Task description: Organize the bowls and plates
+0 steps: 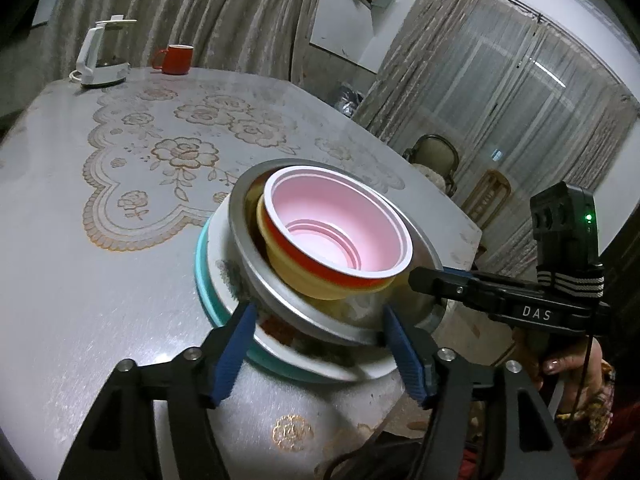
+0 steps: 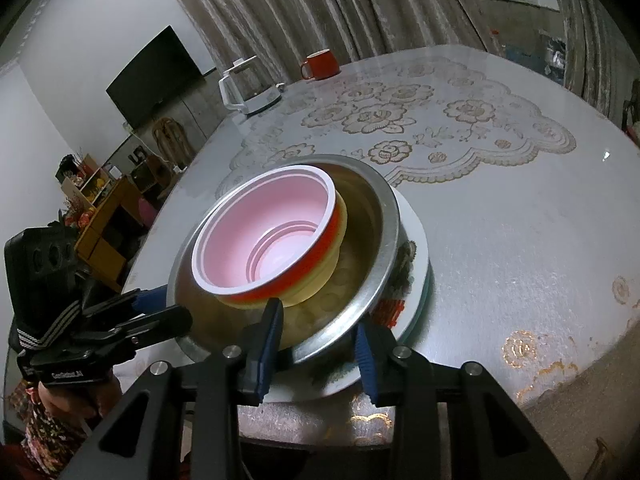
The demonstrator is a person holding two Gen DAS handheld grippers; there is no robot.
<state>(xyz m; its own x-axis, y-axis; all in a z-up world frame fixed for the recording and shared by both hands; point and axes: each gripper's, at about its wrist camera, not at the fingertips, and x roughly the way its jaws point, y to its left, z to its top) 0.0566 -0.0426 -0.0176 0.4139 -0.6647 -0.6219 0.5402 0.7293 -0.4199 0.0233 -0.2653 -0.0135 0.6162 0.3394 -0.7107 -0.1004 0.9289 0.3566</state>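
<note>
A stack stands near the table's front edge: a teal plate (image 1: 202, 276), a white floral plate (image 1: 224, 280), a steel bowl (image 1: 256, 280), a yellow bowl (image 1: 288, 272) and a red bowl with pink inside (image 1: 336, 224) on top. My left gripper (image 1: 320, 344) is open, its blue fingers on either side of the stack's near rim. My right gripper (image 2: 320, 344) is open too, one finger over the steel bowl's rim (image 2: 340, 328), the other outside it above the white floral plate (image 2: 416, 240). The right gripper also shows in the left wrist view (image 1: 424, 280), beside the steel bowl.
A white kettle (image 1: 102, 56) and a red mug (image 1: 176, 60) stand at the table's far end. The lace-patterned table top (image 1: 120, 184) spreads behind the stack. Chairs (image 1: 436, 160) stand beyond the table's right side, a shelf (image 2: 108, 224) and TV (image 2: 156, 76) to the left.
</note>
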